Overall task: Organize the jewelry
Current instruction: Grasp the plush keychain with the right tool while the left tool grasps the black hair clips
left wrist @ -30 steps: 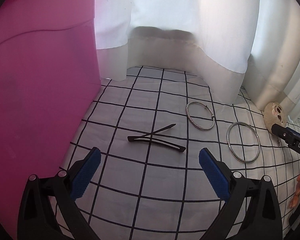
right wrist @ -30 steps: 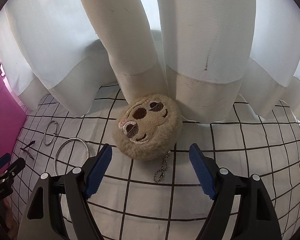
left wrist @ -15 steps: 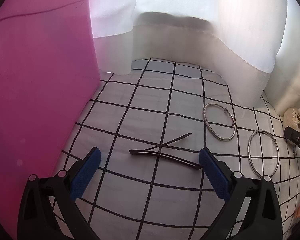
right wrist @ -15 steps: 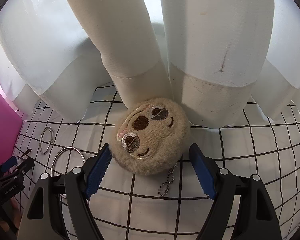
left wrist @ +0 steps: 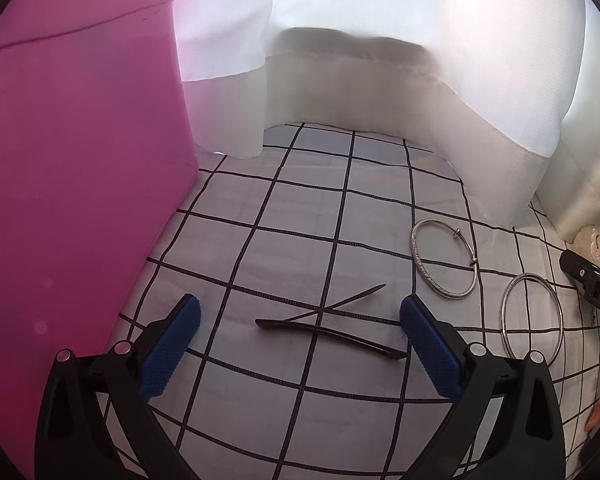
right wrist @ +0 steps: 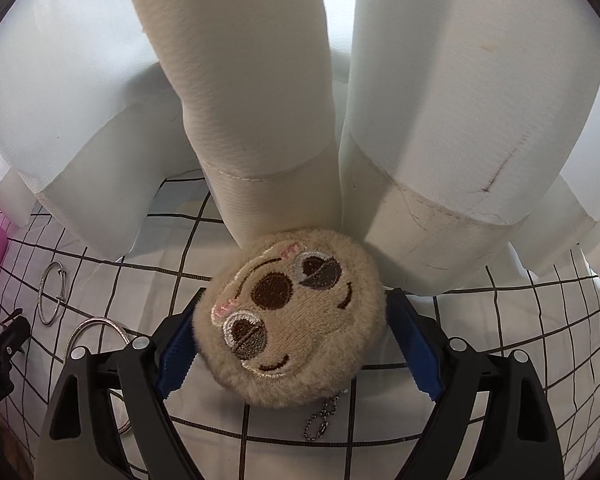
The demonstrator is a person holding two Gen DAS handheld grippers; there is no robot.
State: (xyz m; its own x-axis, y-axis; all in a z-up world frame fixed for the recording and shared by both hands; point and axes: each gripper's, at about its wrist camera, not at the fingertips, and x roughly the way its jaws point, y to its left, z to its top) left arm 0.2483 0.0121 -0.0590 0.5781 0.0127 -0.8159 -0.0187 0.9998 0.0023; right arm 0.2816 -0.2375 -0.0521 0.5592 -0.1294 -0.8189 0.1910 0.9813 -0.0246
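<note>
Your left hand-held gripper (left wrist: 300,334) hovers low over the grid-patterned cloth (left wrist: 300,208) on the surface, its blue pads spread wide with nothing between them. Directly ahead of those pads lie two dark hairpins (left wrist: 328,326), crossed over one another, flat on the cloth. To their right sits a silver bangle with a clasp (left wrist: 446,264), and just beyond it a plain silver ring bangle (left wrist: 532,320); the two are near each other but apart. A pink storage box (left wrist: 80,184) fills the left side of that view, its wall standing beside the hairpins. White curtains (left wrist: 380,80) hang down to the cloth at the back. Your right hand-held gripper (right wrist: 296,344) is set around a round plush keychain with an embroidered face (right wrist: 288,328); the blue pads flank its sides, the left one apparently touching the fur, though whether the right one presses in is hard to tell from here. A ball chain (right wrist: 322,418) trails from the lower edge of the plush onto the cloth. The plush rests against the curtain hem.
</note>
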